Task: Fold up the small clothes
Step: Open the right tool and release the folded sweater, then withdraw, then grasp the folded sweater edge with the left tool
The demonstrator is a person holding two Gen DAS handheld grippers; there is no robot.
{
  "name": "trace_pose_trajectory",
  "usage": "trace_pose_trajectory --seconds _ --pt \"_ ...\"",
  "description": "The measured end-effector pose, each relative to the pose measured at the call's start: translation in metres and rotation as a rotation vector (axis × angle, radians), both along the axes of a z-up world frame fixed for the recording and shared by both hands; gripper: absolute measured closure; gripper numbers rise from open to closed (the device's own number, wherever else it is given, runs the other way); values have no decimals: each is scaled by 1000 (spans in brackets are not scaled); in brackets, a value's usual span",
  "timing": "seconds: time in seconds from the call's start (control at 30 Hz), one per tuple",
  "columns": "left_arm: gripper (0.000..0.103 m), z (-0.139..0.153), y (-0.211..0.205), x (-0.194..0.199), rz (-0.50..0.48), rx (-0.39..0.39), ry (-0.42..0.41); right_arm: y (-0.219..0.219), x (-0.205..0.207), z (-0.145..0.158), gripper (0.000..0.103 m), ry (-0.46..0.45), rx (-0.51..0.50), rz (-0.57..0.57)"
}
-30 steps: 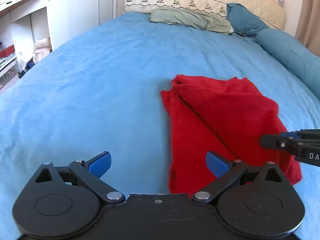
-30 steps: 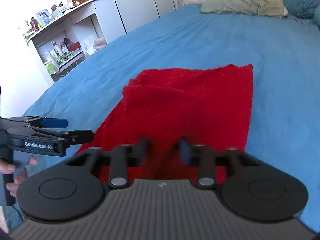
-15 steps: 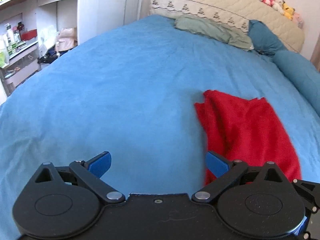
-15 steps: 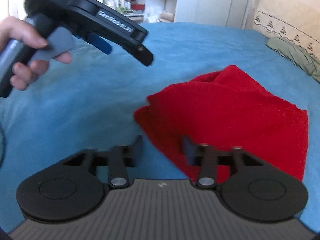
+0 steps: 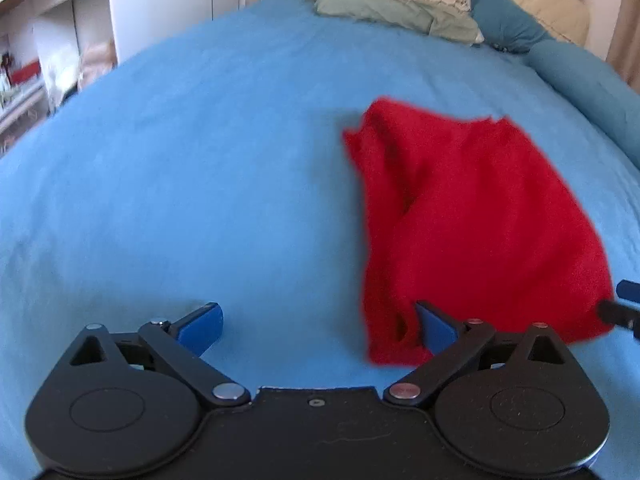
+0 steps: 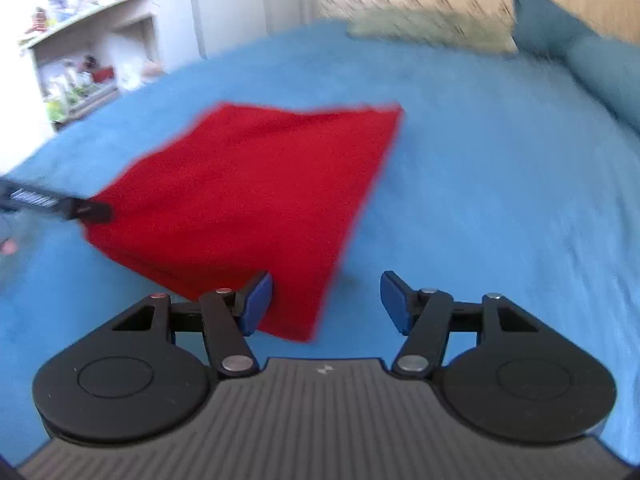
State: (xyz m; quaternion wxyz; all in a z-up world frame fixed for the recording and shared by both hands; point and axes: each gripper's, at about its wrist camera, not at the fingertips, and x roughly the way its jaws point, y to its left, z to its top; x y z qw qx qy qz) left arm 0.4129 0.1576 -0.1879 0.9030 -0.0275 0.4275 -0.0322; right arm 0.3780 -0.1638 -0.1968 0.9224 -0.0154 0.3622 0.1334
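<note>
A red cloth (image 5: 476, 216) lies folded on the blue bed (image 5: 200, 160); it also shows in the right wrist view (image 6: 248, 196). My left gripper (image 5: 318, 328) is open and empty, its right finger at the cloth's near left corner. My right gripper (image 6: 326, 302) is open and empty, with the cloth's near right corner between its fingers, just ahead of them. The left gripper's tip shows at the cloth's left edge in the right wrist view (image 6: 86, 211). The right gripper's tip shows at the cloth's right edge in the left wrist view (image 5: 622, 308).
A green pillow (image 5: 396, 12), a dark blue pillow (image 5: 508, 28) and a long blue bolster (image 5: 588, 80) lie at the head of the bed. White shelves with small items (image 6: 92, 68) stand to the left of the bed.
My right gripper has opened and let go of the cloth, which now lies flat. Both grippers have swung back toward the cloth's near edge; both views are blurred by motion.
</note>
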Motion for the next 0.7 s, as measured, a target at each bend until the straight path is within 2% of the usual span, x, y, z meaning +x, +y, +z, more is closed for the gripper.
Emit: trace_pose_trajectory --seconds 0.03,0.17,0.23,0.3,0.33,0.37,0.4,0.5,0.6,0.7 --pt "1 -4 2 -5 -12 1 -14 -5 2 -4 27 12 9 -3" --pt "1 -4 -8 -10 -49 85 -30 -11 0 -6 27 10 -1 19" --pt "4 8 -10 -13 -53 75 -35 -7 1 -3 26 13 9 21" --pt "4 23 -11 -17 -78 74 -85 -17 0 13 24 -7 29 28" --pt "1 32 -10 -15 -93 80 -110 -21 1 25 15 -10 53 29" --pt "0 41 -12 -9 -109 84 -131 -26 7 33 0 -2 92 20" --pt "0 48 -14 -2 -130 79 -143 -32 11 42 0 5 134 11" --pt "0 53 -19 39 -198 -10 -68 -42 42 59 0 65 271 -13" --pt "0 40 -18 80 -221 -97 10 -43 78 58 0 164 318 -55" --pt "1 26 -19 105 -221 -144 67 -42 103 48 0 217 353 -79"
